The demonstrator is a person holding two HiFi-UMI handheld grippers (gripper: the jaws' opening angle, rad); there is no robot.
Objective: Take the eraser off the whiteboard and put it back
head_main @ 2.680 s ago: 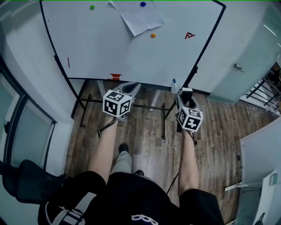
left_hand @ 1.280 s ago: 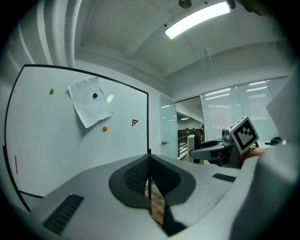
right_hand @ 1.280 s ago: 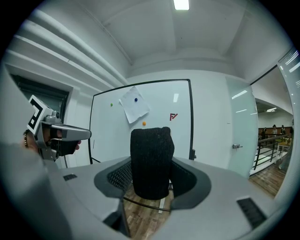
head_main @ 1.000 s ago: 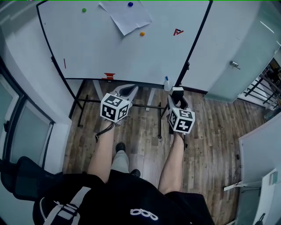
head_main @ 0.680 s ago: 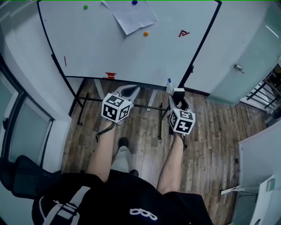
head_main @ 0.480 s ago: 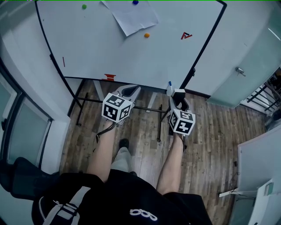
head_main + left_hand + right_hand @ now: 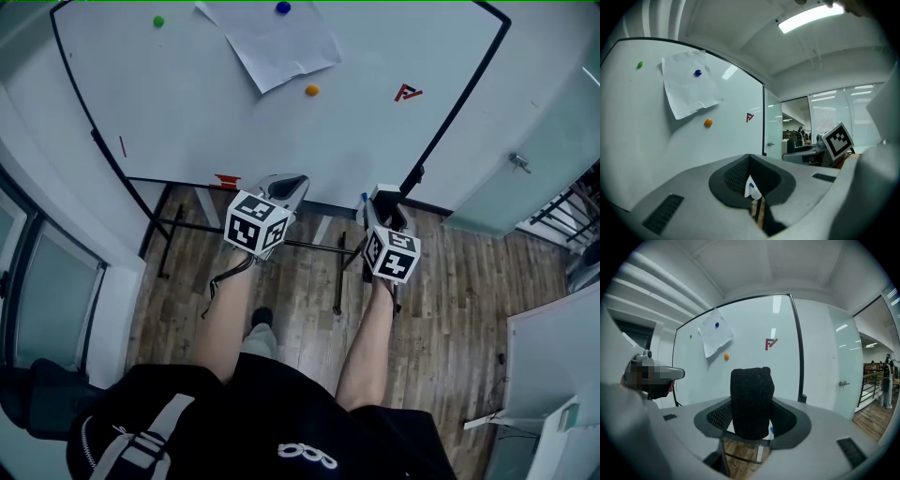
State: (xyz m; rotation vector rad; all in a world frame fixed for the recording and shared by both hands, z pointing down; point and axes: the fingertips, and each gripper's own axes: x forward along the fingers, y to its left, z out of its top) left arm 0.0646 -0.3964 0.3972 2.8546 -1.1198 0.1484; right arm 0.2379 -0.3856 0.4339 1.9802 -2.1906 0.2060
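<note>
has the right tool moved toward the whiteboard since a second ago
Yes. The right tool, shut on the eraser, has come nearer the whiteboard, toward its lower right corner in the head view.

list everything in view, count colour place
whiteboard: one, white, black frame, ahead
paper sheet: one, white, board top
magnets: three; green top left, blue on sheet, orange below it
red marks: two, board's left edge and right side
red item: one, board's bottom edge, unidentifiable
bottle: one, white, blue cap, under the board
door: one, pale, right of board
floor: brown wood
eraser: one, black, in right gripper
left gripper: grey, jaws together, empty
right gripper: grey, shut on eraser
forearms: two, bare
</note>
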